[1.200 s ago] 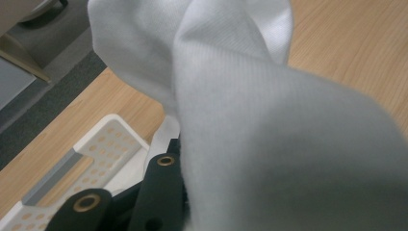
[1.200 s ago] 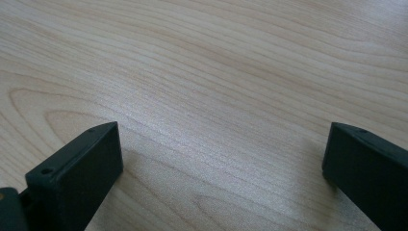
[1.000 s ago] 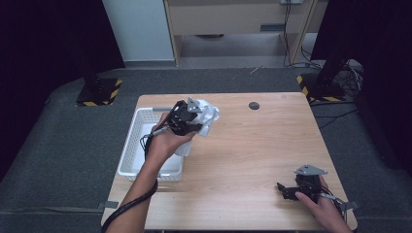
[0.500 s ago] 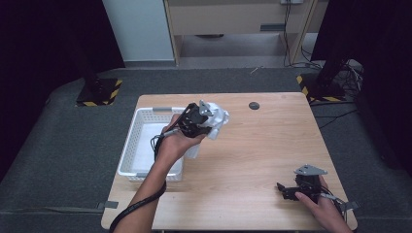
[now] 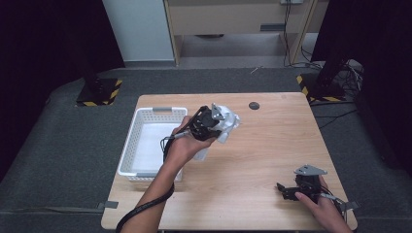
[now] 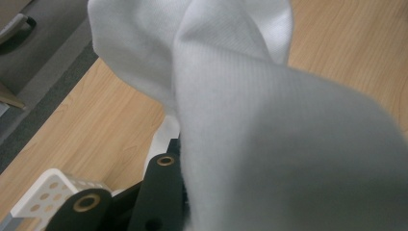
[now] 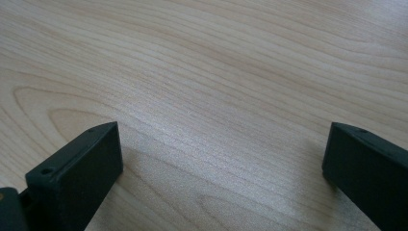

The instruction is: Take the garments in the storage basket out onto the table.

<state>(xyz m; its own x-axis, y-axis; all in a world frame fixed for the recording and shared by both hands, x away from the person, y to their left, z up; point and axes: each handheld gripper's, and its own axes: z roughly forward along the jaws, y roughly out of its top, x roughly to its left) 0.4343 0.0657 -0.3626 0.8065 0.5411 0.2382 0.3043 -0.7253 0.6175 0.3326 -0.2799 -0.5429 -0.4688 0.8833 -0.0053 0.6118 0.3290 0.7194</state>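
One white cloth [image 5: 224, 124] hung bunched from your left gripper [image 5: 206, 127], whose jaws were clamped on it, lifted above the table [image 5: 272, 145] just at three o'clock of the white basket [image 5: 130, 145]. It looked soft, light and floppy (it draped right over the jaw in the left gripper view), so I judged a pinch at a fold or edge would hold best. The basket seemed to hold nothing but a pale liner or bottom. Your right gripper [image 5: 291, 190] rested near the table's five o'clock corner, jaws spread wide over bare wood.
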